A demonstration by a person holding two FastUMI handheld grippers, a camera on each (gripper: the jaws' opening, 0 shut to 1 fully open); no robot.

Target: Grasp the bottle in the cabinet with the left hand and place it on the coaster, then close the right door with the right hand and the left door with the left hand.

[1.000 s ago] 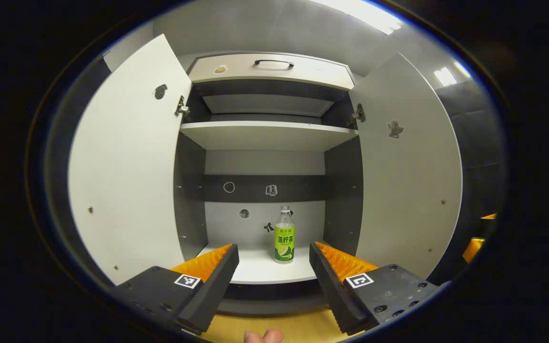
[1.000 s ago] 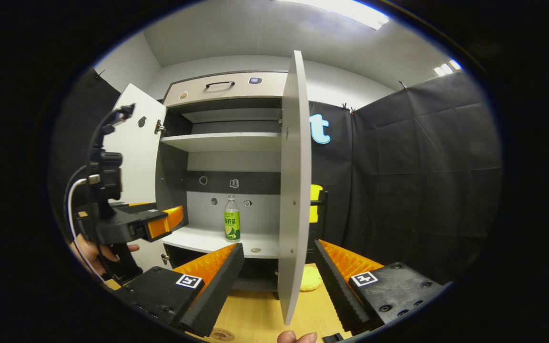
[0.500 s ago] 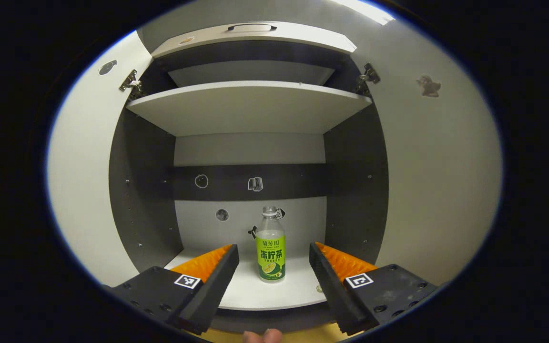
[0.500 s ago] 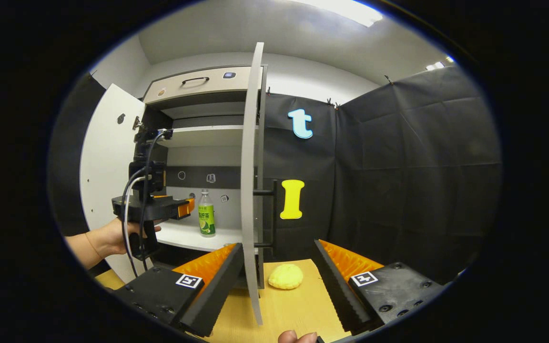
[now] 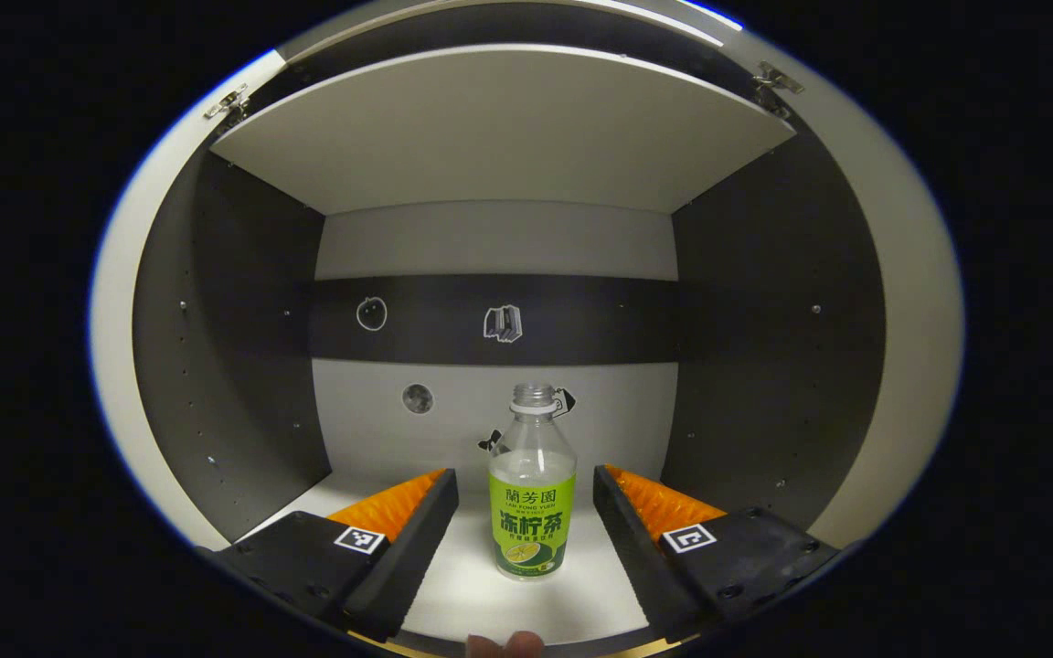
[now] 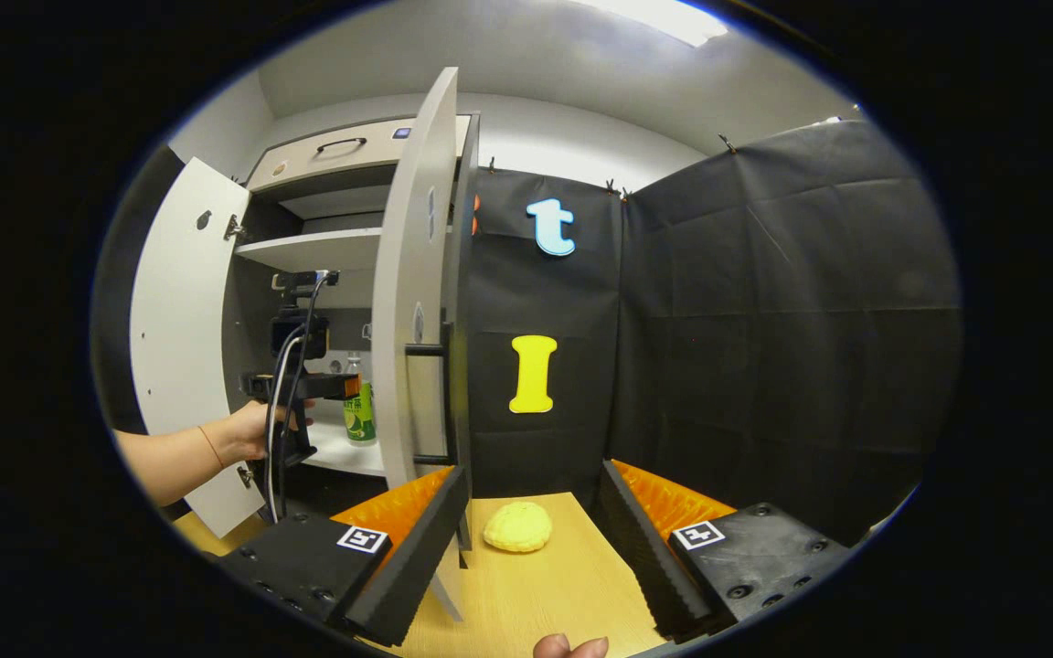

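the left gripper (image 5: 525, 498) has been brought nearer the bottle (image 5: 532, 498), jaws spread wide either side, apparently not yet touching. the right gripper (image 6: 534, 507) is held open, swung past the right door (image 6: 409, 329).

Looked like a recording booth, not a real home. Black cloth walls (image 6: 764, 302) surrounded one cabinet (image 6: 325, 247) on a wooden table (image 6: 545, 585).

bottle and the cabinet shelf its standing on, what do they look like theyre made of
Bottle: probably clear plastic, glossy; the back wall shows through its upper part, and a green printed label wraps the lower body. Cabinet shelf: looks like white laminated board, smooth and matt, with a flat even colour and no visible grain. The core under that surface cannot be told.
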